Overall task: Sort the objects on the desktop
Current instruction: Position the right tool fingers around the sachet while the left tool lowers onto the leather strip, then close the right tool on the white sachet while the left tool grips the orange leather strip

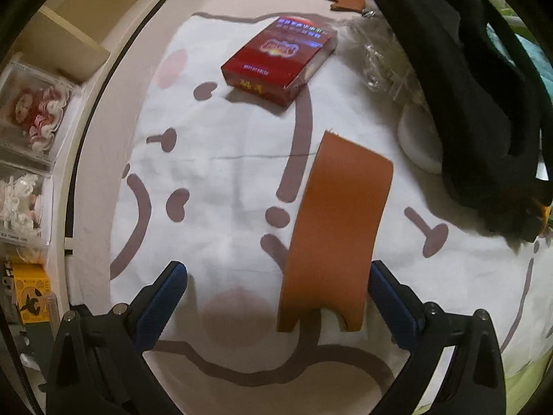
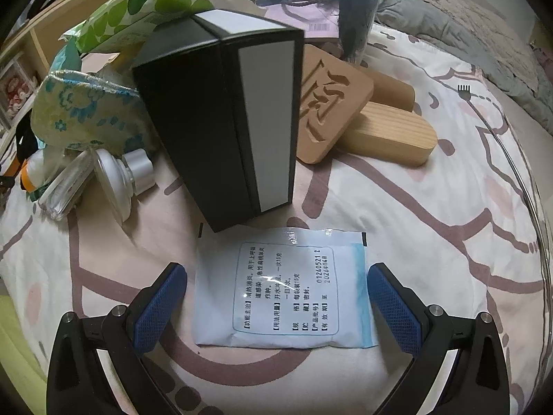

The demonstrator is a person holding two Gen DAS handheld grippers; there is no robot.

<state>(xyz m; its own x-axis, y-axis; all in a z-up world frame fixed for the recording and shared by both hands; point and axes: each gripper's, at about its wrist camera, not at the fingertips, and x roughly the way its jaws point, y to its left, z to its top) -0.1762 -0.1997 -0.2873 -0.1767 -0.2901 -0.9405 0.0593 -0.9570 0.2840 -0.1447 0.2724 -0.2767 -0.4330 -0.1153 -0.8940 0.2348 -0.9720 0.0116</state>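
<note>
Both tools gape wide, the left tool (image 1: 276, 297) over a flat tan leather strip (image 1: 335, 231) and the right tool (image 2: 276, 297) straddling a slick medicine sachet (image 2: 283, 287), both lying on the soft printed bedsheet (image 1: 214, 186). Either thin piece could slip or drag sheet into the pinch. The black box (image 2: 221, 117) stands touching the sachet's far edge and may topple; a red pack (image 1: 280, 57) lies well clear.

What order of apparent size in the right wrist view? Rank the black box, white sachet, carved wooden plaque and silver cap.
1. black box
2. white sachet, though nearness to the camera inflates it
3. carved wooden plaque, partly hidden behind the box
4. silver cap
</note>
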